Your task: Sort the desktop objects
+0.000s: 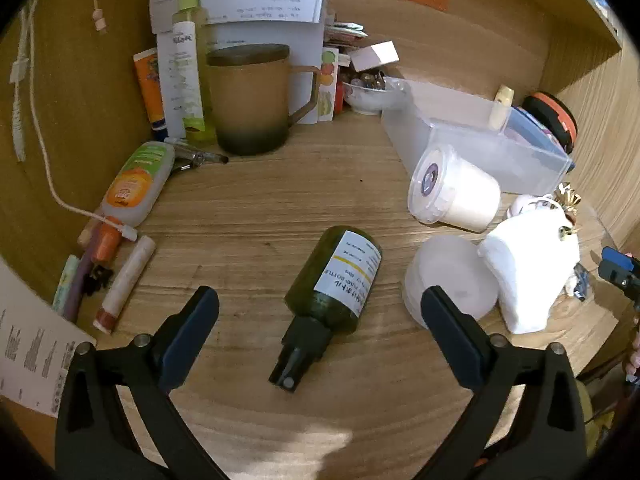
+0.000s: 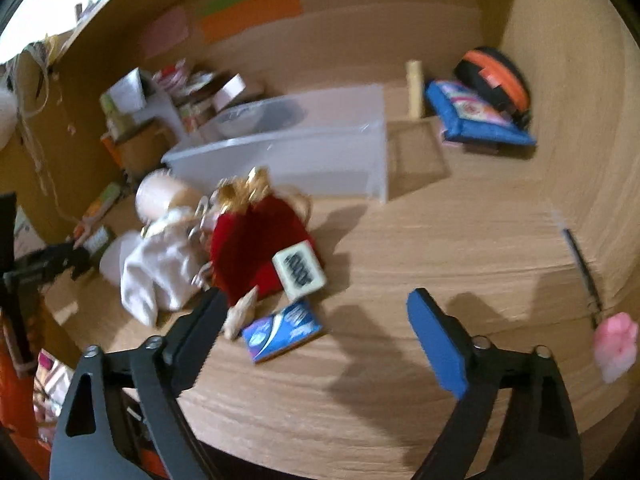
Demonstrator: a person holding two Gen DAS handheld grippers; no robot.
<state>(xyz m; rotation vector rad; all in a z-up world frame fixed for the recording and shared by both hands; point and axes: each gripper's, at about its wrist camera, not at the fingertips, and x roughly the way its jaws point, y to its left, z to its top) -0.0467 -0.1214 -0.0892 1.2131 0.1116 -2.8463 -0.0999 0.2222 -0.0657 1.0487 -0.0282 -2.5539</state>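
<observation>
We hold the left gripper [image 1: 320, 312] released, its fingers [image 1: 192, 332] spread either side of a dark green bottle [image 1: 336, 276] lying flat on the wooden surface [image 1: 260, 208], not touching it. Our right gripper [image 2: 320, 320] is released too, a blue packet [image 2: 284, 330] just beside its left finger.

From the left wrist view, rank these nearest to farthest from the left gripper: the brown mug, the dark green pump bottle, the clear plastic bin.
Measured from the left gripper, whose jaws stand open:
1. Dark green pump bottle: lying on its side between the fingers.
2. Clear plastic bin: farther back, to the right.
3. Brown mug: at the back, left of centre.
The bin and mug are close in depth; the bin's near corner looks slightly closer.
</observation>
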